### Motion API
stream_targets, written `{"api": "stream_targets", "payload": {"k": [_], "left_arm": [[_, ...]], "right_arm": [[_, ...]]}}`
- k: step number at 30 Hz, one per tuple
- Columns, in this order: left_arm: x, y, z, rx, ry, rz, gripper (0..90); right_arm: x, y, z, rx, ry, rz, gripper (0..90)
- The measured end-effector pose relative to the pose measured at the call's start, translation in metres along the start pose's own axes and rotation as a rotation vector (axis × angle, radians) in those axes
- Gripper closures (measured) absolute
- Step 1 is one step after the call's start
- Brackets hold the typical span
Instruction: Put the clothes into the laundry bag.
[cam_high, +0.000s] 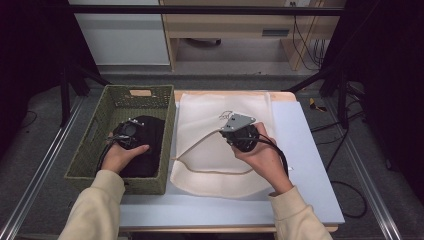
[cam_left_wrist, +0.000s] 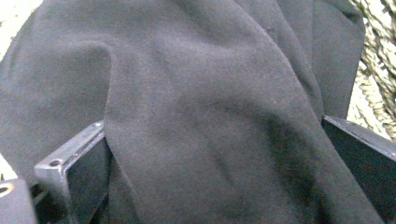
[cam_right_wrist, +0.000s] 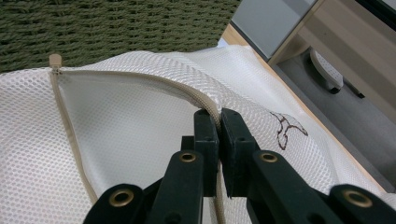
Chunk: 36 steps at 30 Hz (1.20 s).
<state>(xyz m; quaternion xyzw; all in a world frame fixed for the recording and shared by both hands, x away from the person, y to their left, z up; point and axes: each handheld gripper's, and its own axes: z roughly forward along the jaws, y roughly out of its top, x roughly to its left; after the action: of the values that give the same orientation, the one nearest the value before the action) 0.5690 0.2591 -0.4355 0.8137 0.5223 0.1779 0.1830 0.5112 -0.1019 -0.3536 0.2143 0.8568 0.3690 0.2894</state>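
Two containers sit on the table (cam_high: 305, 165): a green woven basket (cam_high: 95, 145) at the left edge and a white mesh laundry bag (cam_high: 210, 170) lying flat in the middle, just beside the basket's right wall.

Basket: holds a black garment (cam_high: 150, 145), bunched along the bottom. The left gripper (cam_high: 127, 134) is lowered inside, on the garment. In the left gripper view its jaws stand spread, with a thick fold of the black garment (cam_left_wrist: 196, 116) between them; whether the pads press on it cannot be told. Basket weave (cam_left_wrist: 373, 70) shows at the right of that view.

Laundry bag: its beige zipper (cam_right_wrist: 70, 126) is undone, the mouth gaping toward the basket. The right gripper (cam_high: 239, 131) sits over the bag's middle. The right gripper view shows its jaws pressed together on the upper zipper edge (cam_right_wrist: 196, 95), lifting it off the lower layer; a small printed emblem (cam_right_wrist: 287, 128) shows on the mesh.

Open room: bare table to the right of the bag up to the right edge, and a strip along the near edge. A metal rail (cam_high: 30, 185) runs left of the basket.
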Motion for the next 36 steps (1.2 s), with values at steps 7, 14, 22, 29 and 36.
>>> {"api": "stream_targets", "payload": {"k": [7,14,22,29,36], "left_arm": [[-0.006,0.004,0.006,0.041,0.017,0.059,0.0],[-0.007,0.003,0.008,0.053,0.041,0.082,0.0],[-0.006,0.002,0.012,0.073,0.072,0.085,0.0],[0.001,0.001,0.008,0.075,0.094,0.093,19.4],[0.004,0.001,0.006,0.079,0.096,0.108,33.2]], "right_arm": [[0.001,0.000,0.000,0.001,0.002,-0.003,86.1],[0.001,0.000,0.000,0.003,0.004,-0.001,86.1],[0.000,0.000,-0.001,0.001,0.005,0.000,86.0],[0.000,0.000,-0.001,0.000,0.004,0.002,86.0],[0.000,0.000,-0.001,-0.001,0.004,0.001,86.0]]}}
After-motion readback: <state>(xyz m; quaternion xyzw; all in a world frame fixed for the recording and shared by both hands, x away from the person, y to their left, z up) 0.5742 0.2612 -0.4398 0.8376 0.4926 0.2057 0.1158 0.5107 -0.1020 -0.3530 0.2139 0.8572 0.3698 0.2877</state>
